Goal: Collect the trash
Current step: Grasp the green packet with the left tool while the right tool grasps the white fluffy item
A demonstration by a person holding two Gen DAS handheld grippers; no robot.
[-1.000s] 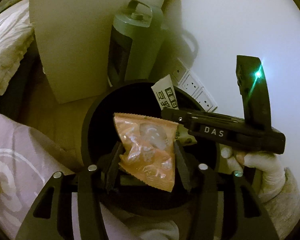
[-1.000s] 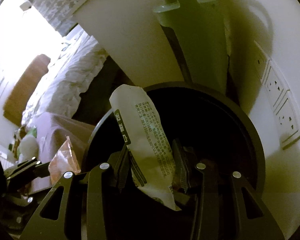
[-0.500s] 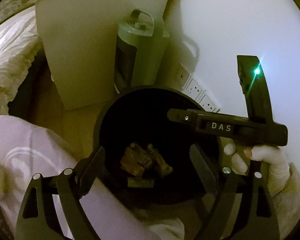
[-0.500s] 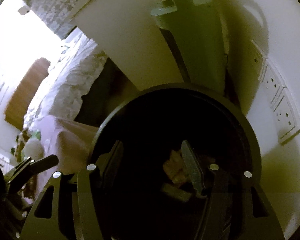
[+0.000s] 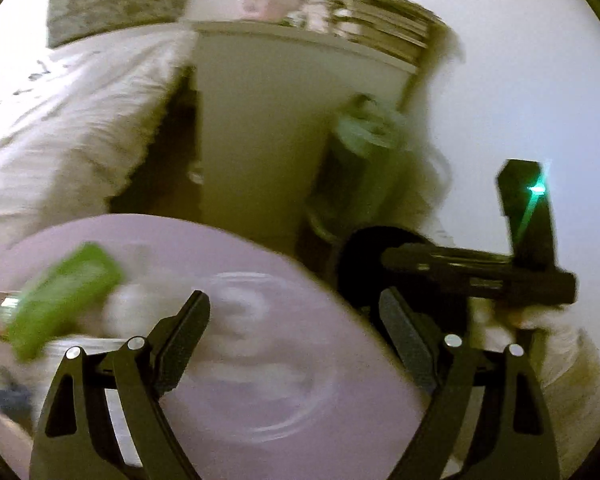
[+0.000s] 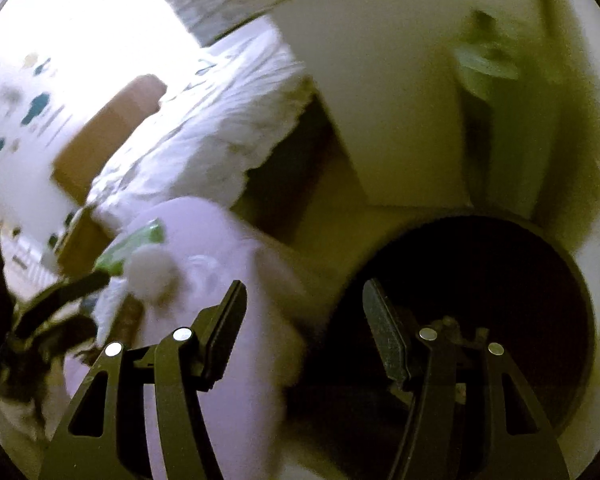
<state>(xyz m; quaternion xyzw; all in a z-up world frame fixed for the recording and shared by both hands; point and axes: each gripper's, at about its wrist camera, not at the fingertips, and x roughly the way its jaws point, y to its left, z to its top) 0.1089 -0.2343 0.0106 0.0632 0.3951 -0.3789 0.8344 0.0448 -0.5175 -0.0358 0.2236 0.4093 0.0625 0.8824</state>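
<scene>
My left gripper (image 5: 294, 300) is open and empty above a round lilac surface (image 5: 268, 380). On that surface, to the left, lie a green packet (image 5: 64, 292) and a white crumpled wad (image 5: 128, 312), both blurred. My right gripper (image 6: 304, 288) is open and empty, its left finger over the lilac surface (image 6: 228, 248) and its right finger over the black bin (image 6: 580, 320). Some dropped trash (image 6: 448, 328) shows dimly inside the bin. The green packet (image 6: 136, 246) and the white wad (image 6: 152, 276) lie far left of my right gripper. The bin (image 5: 360, 248) shows behind the right gripper (image 5: 392, 258).
A white cabinet (image 5: 284, 120) stands behind the bin, with a stack of books (image 5: 380, 12) on top. Beside it is a grey-green appliance (image 5: 364, 136), against the white wall (image 5: 520, 80). A bed with a white quilt (image 5: 60, 120) fills the left. A white-gloved hand (image 5: 540, 320) holds the right gripper.
Both grippers let go of their wrappers, orange and white, which fell into the bin. Both then opened wider, rose and swung left toward the lilac surface.
</scene>
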